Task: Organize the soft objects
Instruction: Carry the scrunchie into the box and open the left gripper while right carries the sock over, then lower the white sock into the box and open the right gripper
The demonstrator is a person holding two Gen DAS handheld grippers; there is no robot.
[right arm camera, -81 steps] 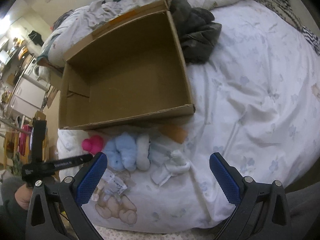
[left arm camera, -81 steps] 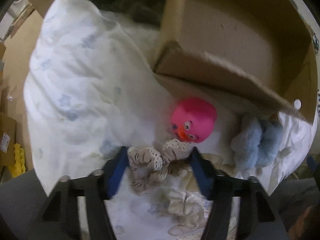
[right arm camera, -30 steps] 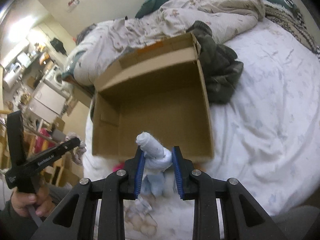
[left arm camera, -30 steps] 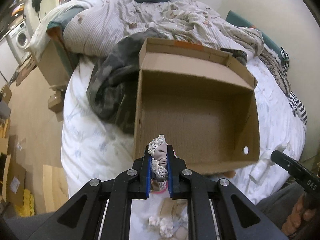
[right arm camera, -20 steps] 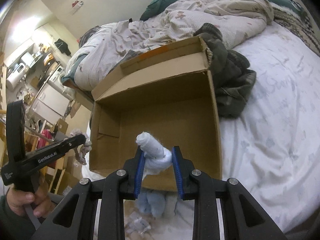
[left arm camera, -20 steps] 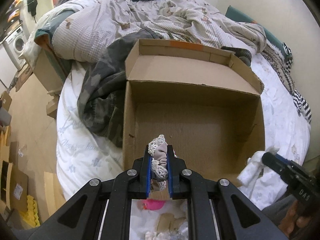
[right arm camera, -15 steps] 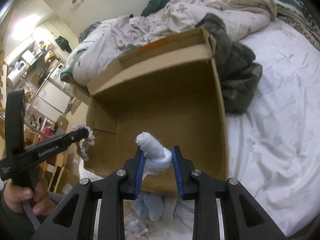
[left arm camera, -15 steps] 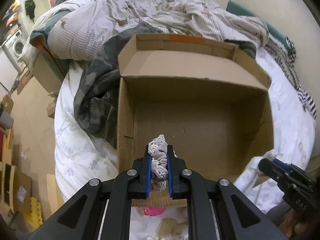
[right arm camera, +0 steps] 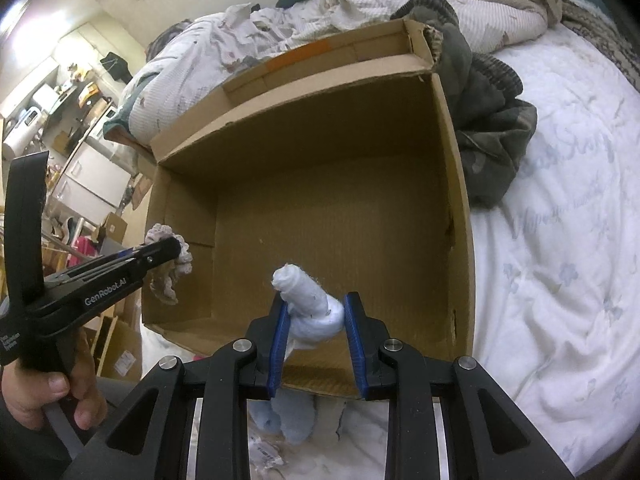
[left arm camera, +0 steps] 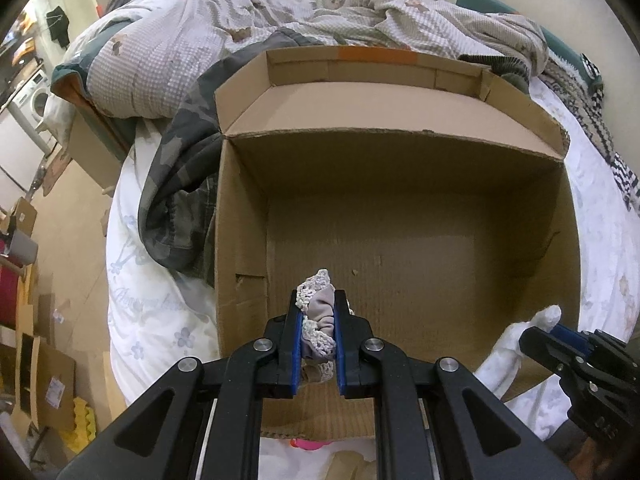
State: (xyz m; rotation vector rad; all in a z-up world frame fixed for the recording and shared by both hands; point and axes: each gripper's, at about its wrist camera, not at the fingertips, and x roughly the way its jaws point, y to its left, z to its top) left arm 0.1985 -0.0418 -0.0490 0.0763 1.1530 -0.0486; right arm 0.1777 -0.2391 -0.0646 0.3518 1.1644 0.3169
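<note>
An open cardboard box [left arm camera: 400, 152] sits on the bed; it also shows in the right wrist view [right arm camera: 320, 128]. My left gripper [left arm camera: 317, 312] is shut on a beige lace-trimmed cloth [left arm camera: 318, 308] and holds it over the box's near left corner. In the right wrist view this gripper [right arm camera: 168, 248] and its cloth [right arm camera: 168, 276] hang over the box's left wall. My right gripper [right arm camera: 314, 312] is shut on a white rolled sock [right arm camera: 308, 296] above the box's near edge. In the left wrist view the right gripper [left arm camera: 560, 340] and the sock [left arm camera: 516, 340] are at the box's right corner.
A dark camouflage garment [left arm camera: 180, 184] lies left of the box and behind it [right arm camera: 488, 120]. A rumpled quilt [left arm camera: 320, 12] is at the back. A pale blue plush [right arm camera: 288, 420] and a pink toy [left arm camera: 308, 445] lie on the white sheet [right arm camera: 560, 240] before the box.
Both grippers closed on their items on the sheet, lifted them and carried them forward over the box. In the last half second both moved a little further over its near edge.
</note>
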